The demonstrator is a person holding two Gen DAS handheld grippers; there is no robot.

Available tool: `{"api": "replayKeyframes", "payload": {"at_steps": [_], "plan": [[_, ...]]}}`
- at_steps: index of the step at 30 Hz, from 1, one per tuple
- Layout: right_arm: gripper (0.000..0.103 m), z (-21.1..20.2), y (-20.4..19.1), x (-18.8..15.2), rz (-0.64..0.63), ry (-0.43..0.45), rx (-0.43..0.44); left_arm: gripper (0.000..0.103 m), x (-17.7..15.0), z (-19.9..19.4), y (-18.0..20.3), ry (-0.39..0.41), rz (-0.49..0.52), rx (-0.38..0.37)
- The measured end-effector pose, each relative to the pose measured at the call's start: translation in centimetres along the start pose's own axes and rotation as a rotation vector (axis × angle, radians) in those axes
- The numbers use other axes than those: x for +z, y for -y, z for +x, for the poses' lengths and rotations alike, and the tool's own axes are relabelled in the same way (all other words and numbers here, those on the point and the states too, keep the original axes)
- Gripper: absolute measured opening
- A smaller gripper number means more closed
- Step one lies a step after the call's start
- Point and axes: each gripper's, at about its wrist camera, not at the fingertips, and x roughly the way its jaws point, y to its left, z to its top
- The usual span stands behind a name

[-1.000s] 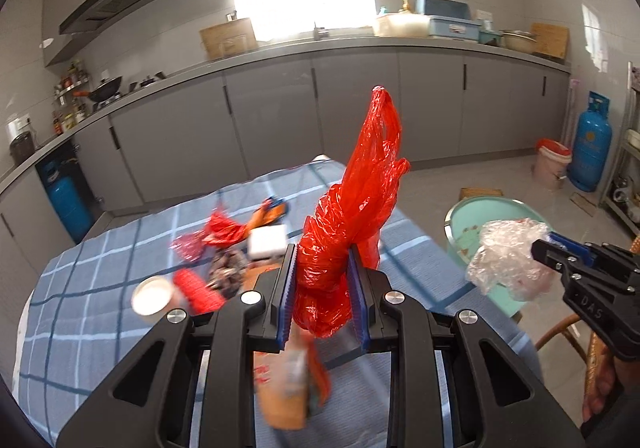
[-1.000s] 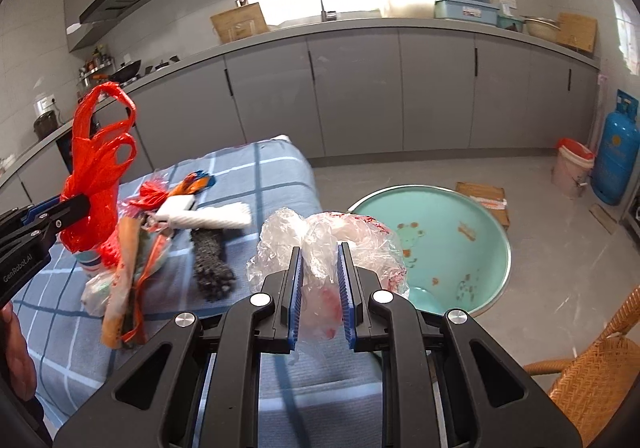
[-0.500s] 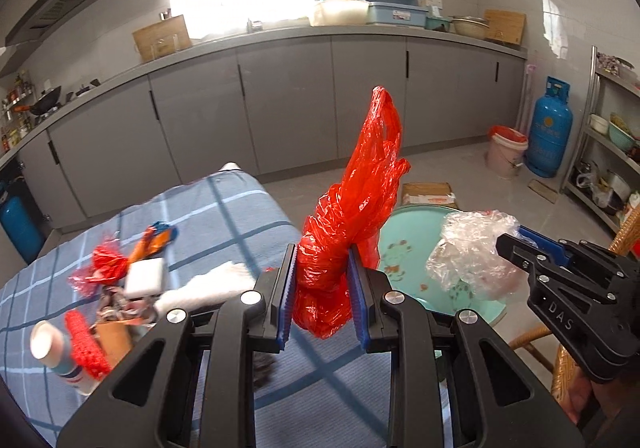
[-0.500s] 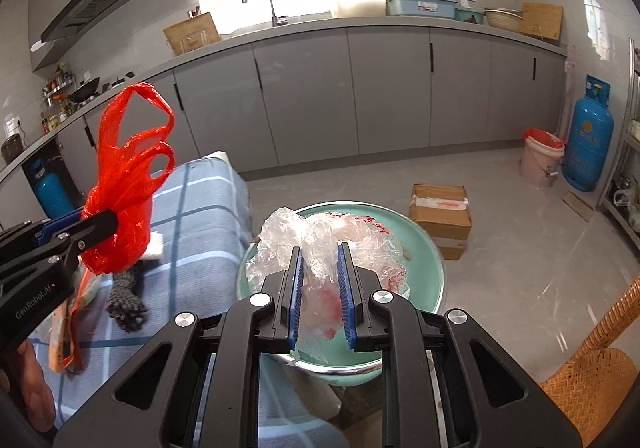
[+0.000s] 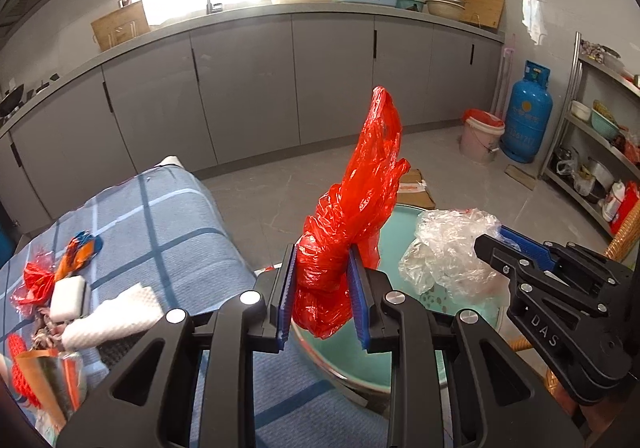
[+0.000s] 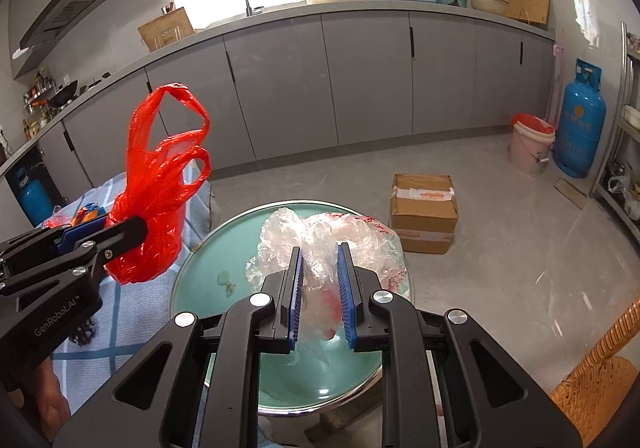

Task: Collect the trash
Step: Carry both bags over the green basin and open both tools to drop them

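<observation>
My left gripper is shut on a crumpled red plastic bag that stands up from the jaws; it also shows in the right wrist view. My right gripper is shut on a clear crumpled plastic bag, also seen in the left wrist view. Both are held over a teal basin beside the table. More trash lies on the blue checked tablecloth: red wrappers, a white sponge, packets.
A cardboard box sits on the floor beyond the basin. A pink bucket and a blue gas cylinder stand by the grey cabinets. A wicker chair is at the right. A metal shelf lines the right wall.
Both grippers have swung right, away from the table, with their bags still held. They have gone from over the tablecloth to over the teal basin.
</observation>
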Motion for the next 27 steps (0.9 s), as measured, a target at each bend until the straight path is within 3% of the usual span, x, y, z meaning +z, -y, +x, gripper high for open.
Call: {"api": "replayKeyframes", "payload": {"at_steps": [2,5,7,9,16,21,27], "plan": [[0.019,0.4,0.4,0.0,0.003,-0.003,-0.005,0.028,0.1,0.8,0.3,-0.012,0.001,-0.018],[0.023,0.9,0.7,-0.2,0.005,-0.008,-0.010,0.045,0.0,1.9,0.5,-0.020,0.009,-0.014],[0.034,1.2,0.8,-0.3,0.008,-0.009,-0.011,0.051,-0.2,2.4,0.6,-0.030,0.013,-0.016],[0.045,1.4,0.9,-0.6,0.013,-0.011,-0.014,0.073,-0.4,2.6,0.6,-0.034,0.014,-0.002],[0.053,0.6,1.3,-1.0,0.036,-0.001,-0.023,0.078,-0.8,1.5,-1.4,-0.021,-0.005,0.042],[0.062,-0.6,0.9,-1.0,0.037,0.013,-0.029,0.088,-1.1,-0.9,-3.1,0.010,-0.020,0.095],[0.066,-2.2,-0.5,-1.2,0.045,0.023,-0.009,0.091,-2.6,-4.8,-4.8,0.040,-0.012,0.167]]}}
